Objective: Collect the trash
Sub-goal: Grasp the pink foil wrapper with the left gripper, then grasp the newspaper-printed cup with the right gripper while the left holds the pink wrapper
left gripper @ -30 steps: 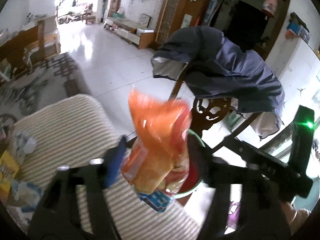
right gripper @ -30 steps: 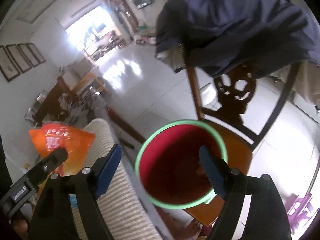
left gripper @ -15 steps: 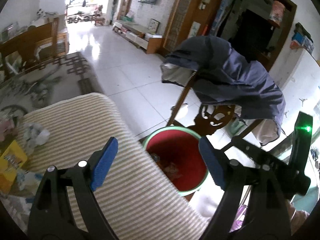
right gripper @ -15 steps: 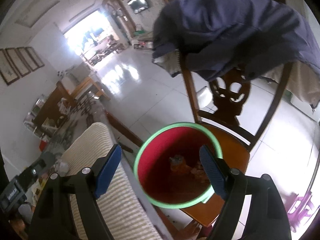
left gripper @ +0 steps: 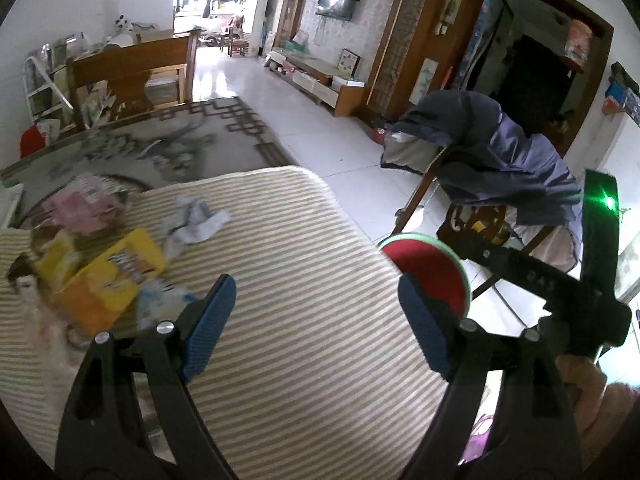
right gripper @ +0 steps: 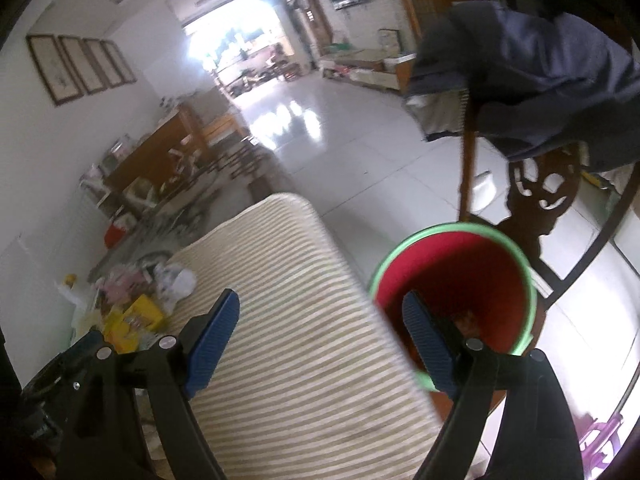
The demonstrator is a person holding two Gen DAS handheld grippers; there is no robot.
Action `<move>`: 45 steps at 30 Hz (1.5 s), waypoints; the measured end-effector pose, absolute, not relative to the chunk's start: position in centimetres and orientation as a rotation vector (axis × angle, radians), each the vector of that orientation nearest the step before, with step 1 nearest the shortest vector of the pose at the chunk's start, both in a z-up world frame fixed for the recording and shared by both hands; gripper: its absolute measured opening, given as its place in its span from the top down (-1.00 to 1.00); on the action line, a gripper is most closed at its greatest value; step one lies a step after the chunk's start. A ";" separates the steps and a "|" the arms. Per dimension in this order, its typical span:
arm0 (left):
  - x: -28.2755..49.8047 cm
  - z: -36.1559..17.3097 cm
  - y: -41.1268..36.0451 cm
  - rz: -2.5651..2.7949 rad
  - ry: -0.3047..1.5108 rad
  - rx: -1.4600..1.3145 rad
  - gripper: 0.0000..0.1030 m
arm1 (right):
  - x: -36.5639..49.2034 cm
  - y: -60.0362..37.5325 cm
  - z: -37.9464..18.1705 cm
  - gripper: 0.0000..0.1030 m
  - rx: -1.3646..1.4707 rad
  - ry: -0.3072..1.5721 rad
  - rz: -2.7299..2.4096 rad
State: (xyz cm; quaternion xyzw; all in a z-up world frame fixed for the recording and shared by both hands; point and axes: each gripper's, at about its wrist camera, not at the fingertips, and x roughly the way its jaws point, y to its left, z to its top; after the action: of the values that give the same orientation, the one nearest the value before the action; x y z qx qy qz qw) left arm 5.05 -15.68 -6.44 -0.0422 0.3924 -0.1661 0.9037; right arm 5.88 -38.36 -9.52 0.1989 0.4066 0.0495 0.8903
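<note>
A red bin with a green rim (left gripper: 430, 268) (right gripper: 460, 276) stands on a wooden chair seat beside a table with a striped cloth (left gripper: 304, 320) (right gripper: 304, 344). Wrappers lie inside the bin (right gripper: 466, 324). Trash sits at the cloth's left: a yellow packet (left gripper: 116, 276) (right gripper: 138, 318), a crumpled white tissue (left gripper: 196, 226) (right gripper: 176, 280) and a pink wrapper (left gripper: 86, 204). My left gripper (left gripper: 316, 324) is open and empty over the cloth. My right gripper (right gripper: 322, 340) is open and empty, between the cloth's edge and the bin; its body shows in the left wrist view (left gripper: 560, 292).
A wooden chair (right gripper: 540, 200) draped with a dark blue jacket (left gripper: 500, 160) (right gripper: 540, 80) stands behind the bin. A glass table (left gripper: 132, 148) with clutter lies beyond the cloth. White tiled floor (left gripper: 328, 140) runs to a bright doorway.
My left gripper let go of the orange snack bag into the bin, opened, and swung left over the striped cloth. My right gripper has shifted left, away from above the bin.
</note>
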 end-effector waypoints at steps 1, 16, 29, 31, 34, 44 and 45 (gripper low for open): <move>4.6 -6.5 -14.5 -0.343 0.815 -0.084 -0.56 | 5.8 -37.5 -9.6 -0.58 0.408 0.851 0.113; -4.5 -11.7 0.9 -0.302 1.012 0.178 -0.56 | 4.1 -22.0 -11.5 -0.65 0.345 0.994 0.328; -7.1 -18.9 1.8 -0.432 1.238 0.204 -0.35 | 1.8 -15.6 -13.5 -0.75 0.263 1.144 0.454; -7.0 -19.5 2.0 -0.439 1.260 0.172 -0.08 | 1.5 -14.8 -13.9 -0.75 0.257 1.167 0.468; -7.4 -19.1 2.1 -0.443 1.245 0.156 0.18 | 1.0 -13.7 -14.3 -0.75 0.241 1.189 0.487; -6.9 -14.8 5.6 -0.327 1.098 0.023 0.21 | 1.2 -10.9 -16.2 -0.75 0.176 1.260 0.507; -6.7 -14.5 5.9 -0.314 1.088 0.009 0.21 | 1.2 -10.6 -16.4 -0.75 0.170 1.264 0.509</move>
State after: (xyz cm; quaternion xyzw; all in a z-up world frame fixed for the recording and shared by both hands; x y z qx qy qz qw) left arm -6.71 5.93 -14.55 0.0045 0.5154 -0.1489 0.8439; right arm 1.22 -10.61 -16.41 0.0787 0.5837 0.2348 0.7733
